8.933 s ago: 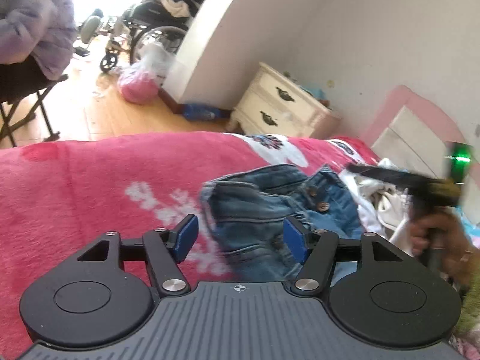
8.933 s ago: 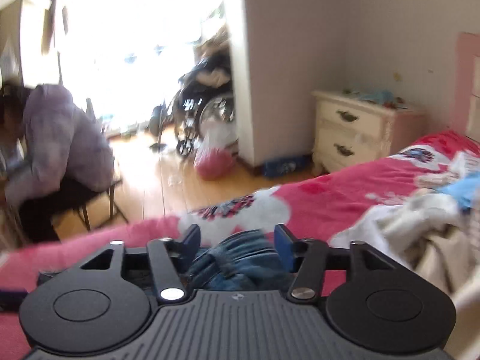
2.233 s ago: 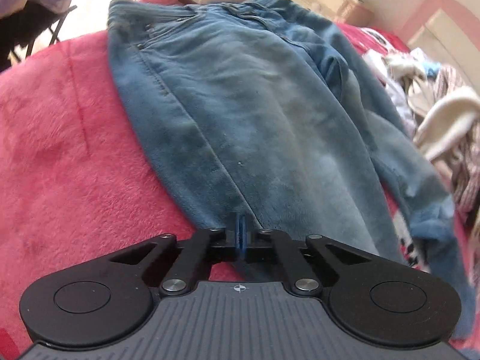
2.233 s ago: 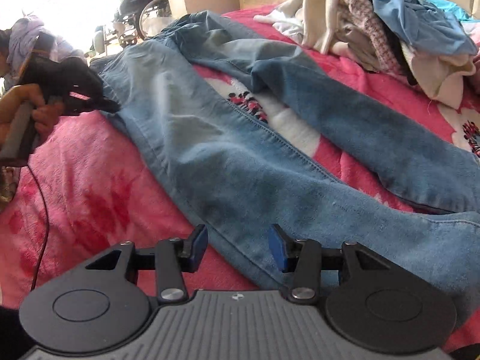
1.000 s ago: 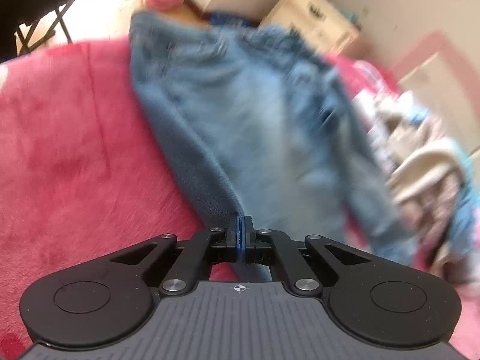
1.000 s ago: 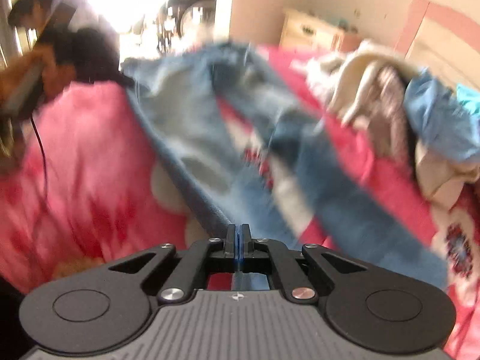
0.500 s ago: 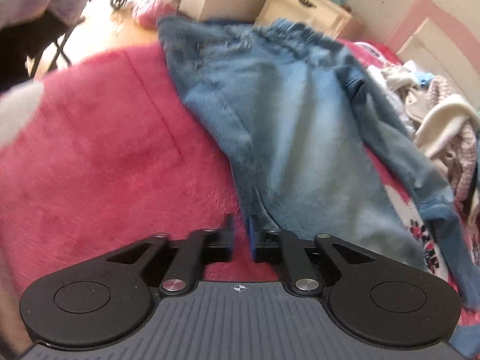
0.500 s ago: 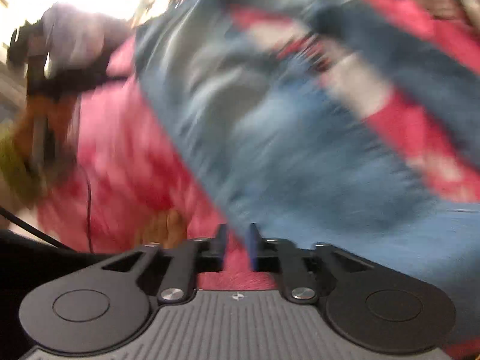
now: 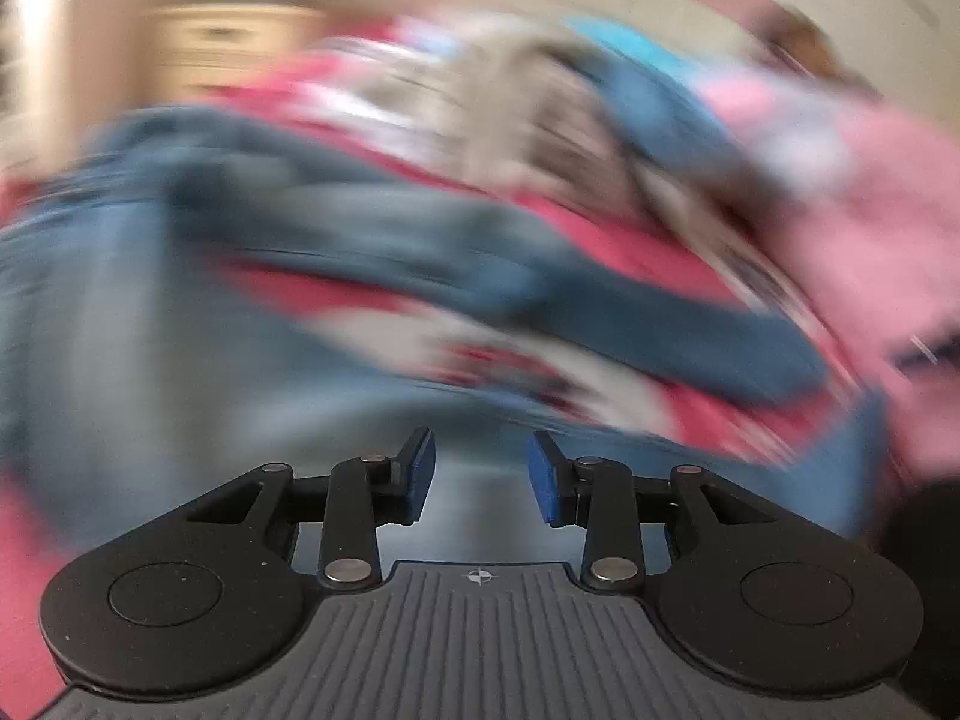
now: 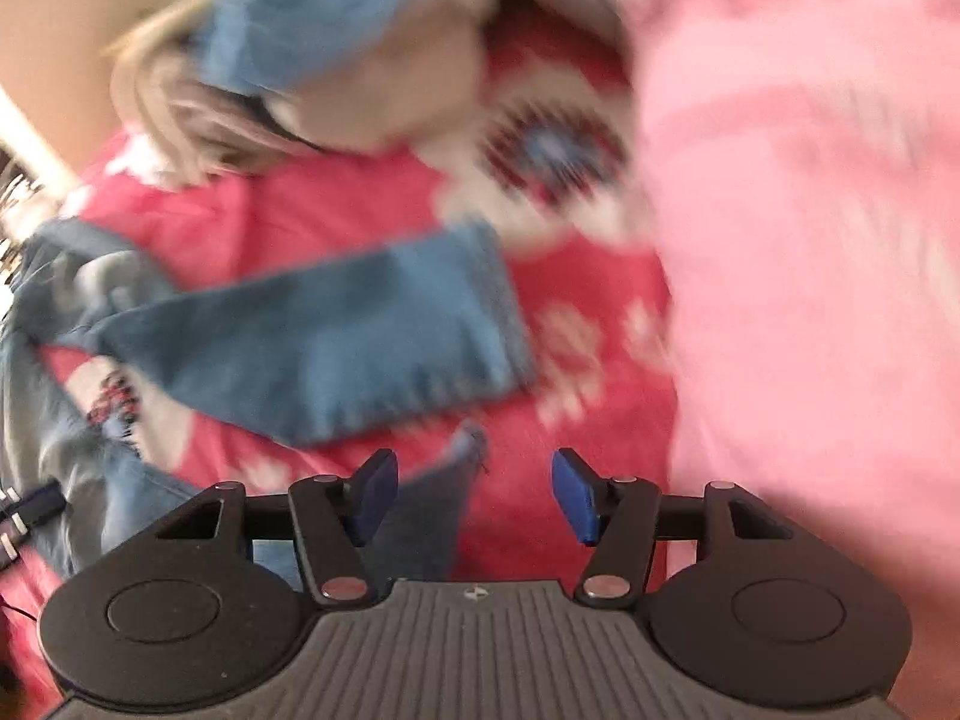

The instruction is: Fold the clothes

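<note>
The blue jeans (image 9: 120,324) lie spread on the red flowered blanket (image 9: 630,252), badly blurred in the left wrist view. My left gripper (image 9: 480,477) hovers over the pale denim, its jaws opening with nothing pinched between the blue pads. In the right wrist view one jeans leg (image 10: 336,342) ends in a hem on the red blanket (image 10: 336,210). A second hem corner (image 10: 462,462) lies under my right gripper (image 10: 474,495), close to its left pad. Those jaws are opening too, and the pads do not press on the cloth.
A heap of other clothes (image 9: 528,96) lies beyond the jeans, with a blue garment (image 10: 324,12) on top. A pink quilt (image 10: 798,252) fills the right side. A cream bedside cabinet (image 9: 228,48) stands against the wall at the back left.
Both grippers were shut on the jeans' edge a second ago; both have let go and stand open. Both have swung fast across the bed, the right one to the leg hems.
</note>
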Tool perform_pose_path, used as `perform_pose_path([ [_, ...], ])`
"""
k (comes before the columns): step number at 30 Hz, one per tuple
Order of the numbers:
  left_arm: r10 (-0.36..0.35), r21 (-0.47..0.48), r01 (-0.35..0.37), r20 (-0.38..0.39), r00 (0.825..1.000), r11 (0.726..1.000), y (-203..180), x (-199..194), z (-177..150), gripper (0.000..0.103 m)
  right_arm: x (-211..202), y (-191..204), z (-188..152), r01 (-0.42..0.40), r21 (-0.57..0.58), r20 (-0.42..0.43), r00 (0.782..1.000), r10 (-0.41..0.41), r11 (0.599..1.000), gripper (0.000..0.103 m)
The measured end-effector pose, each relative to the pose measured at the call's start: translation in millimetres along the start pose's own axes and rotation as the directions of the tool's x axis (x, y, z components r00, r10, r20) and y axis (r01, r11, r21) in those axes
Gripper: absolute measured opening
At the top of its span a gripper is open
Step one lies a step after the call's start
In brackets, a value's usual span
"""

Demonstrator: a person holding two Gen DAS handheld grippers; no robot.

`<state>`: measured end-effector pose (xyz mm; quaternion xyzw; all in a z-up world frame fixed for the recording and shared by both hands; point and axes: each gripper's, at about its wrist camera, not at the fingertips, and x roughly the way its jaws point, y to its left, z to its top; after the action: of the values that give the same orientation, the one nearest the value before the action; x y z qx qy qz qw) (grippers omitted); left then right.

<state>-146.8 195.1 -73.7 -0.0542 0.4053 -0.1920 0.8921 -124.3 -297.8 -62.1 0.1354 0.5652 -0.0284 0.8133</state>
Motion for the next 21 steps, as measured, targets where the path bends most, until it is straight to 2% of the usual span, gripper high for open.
perform_pose_path([
  [3, -0.146, 0.167, 0.154, -0.055, 0.988, 0.974, -62, 33, 5, 0.034, 26, -16, -3, -0.070, 0.089, -0.076, 0.994, 0.076, 0.994, 0.061],
  [5, -0.243, 0.245, 0.256, -0.081, 0.967, 0.935, -97, 42, 4, 0.034, 43, -17, -3, -0.123, 0.141, -0.116, 0.983, 0.139, 0.982, 0.059],
  [6, -0.285, 0.271, 0.300, -0.093, 0.954, 0.915, -110, 44, 4, 0.035, 50, -16, -2, -0.184, 0.180, -0.132, 0.969, 0.209, 0.966, 0.058],
  [8, -0.332, 0.315, 0.354, -0.122, 0.935, 0.881, -134, 52, 4, 0.037, 51, -9, 1, -0.259, 0.223, -0.121, 0.949, 0.291, 0.940, 0.058],
  [10, -0.336, 0.336, 0.367, -0.148, 0.930, 0.868, -148, 65, 5, 0.038, 54, -2, 6, -0.318, 0.240, -0.095, 0.933, 0.348, 0.917, 0.061],
  [11, -0.323, 0.330, 0.359, -0.158, 0.933, 0.873, -153, 71, 5, 0.038, 55, 2, 8, -0.345, 0.246, -0.085, 0.923, 0.375, 0.906, 0.061],
  [14, -0.277, 0.253, 0.316, -0.181, 0.944, 0.914, -154, 93, 10, 0.038, 63, 3, 13, -0.420, 0.293, -0.065, 0.888, 0.456, 0.859, 0.062],
  [16, -0.276, 0.163, 0.310, -0.199, 0.940, 0.937, -146, 108, 14, 0.038, 63, -3, 14, -0.456, 0.323, -0.039, 0.869, 0.494, 0.829, 0.064],
  [20, -0.280, 0.027, 0.293, -0.219, 0.935, 0.956, -126, 126, 15, 0.036, 45, -32, 13, -0.550, 0.355, 0.076, 0.823, 0.563, 0.756, 0.063],
  [21, -0.280, 0.001, 0.287, -0.222, 0.934, 0.958, -121, 130, 14, 0.036, 37, -38, 12, -0.558, 0.345, 0.089, 0.820, 0.566, 0.755, 0.063],
])
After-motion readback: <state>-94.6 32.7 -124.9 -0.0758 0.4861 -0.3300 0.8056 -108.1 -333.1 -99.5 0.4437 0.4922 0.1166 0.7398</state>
